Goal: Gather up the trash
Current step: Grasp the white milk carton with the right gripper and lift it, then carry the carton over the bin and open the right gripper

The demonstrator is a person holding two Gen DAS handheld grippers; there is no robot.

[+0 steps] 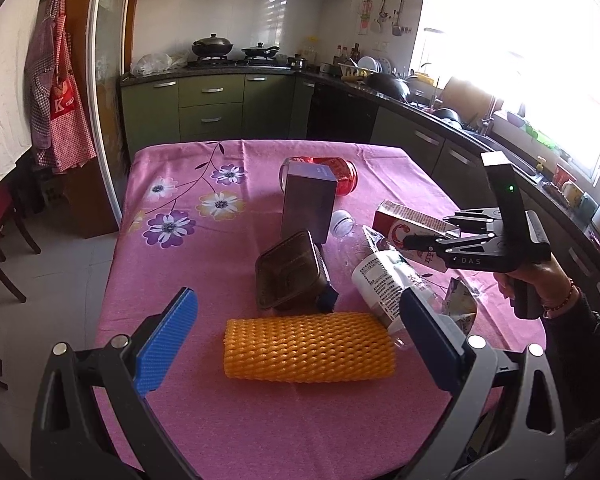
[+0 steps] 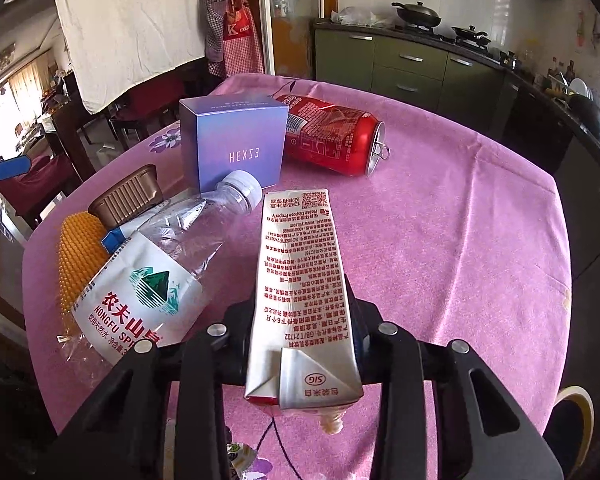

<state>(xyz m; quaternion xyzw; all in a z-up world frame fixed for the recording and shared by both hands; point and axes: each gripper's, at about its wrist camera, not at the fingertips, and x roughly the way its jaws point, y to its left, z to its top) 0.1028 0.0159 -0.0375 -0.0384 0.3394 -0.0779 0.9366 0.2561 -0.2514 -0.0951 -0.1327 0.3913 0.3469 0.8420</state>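
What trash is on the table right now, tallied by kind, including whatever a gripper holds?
Drink carton, held in right gripper: 1
Plastic bottle: 1
Red can: 1
Purple box: 1
Brown tray: 1
Orange foam net: 1
Crumpled wrapper: 1
Total: 7

Foam net sleeve [image 1: 308, 350] laid at lower centre of the left wrist view on the table [image 1: 228, 420], tray [image 1: 290, 270] just behind it, box [image 1: 308, 204] further back, can [image 1: 334, 176] behind the box, bottle [image 1: 384, 280] at right, carton [image 1: 404, 224] held above the bottle at right.
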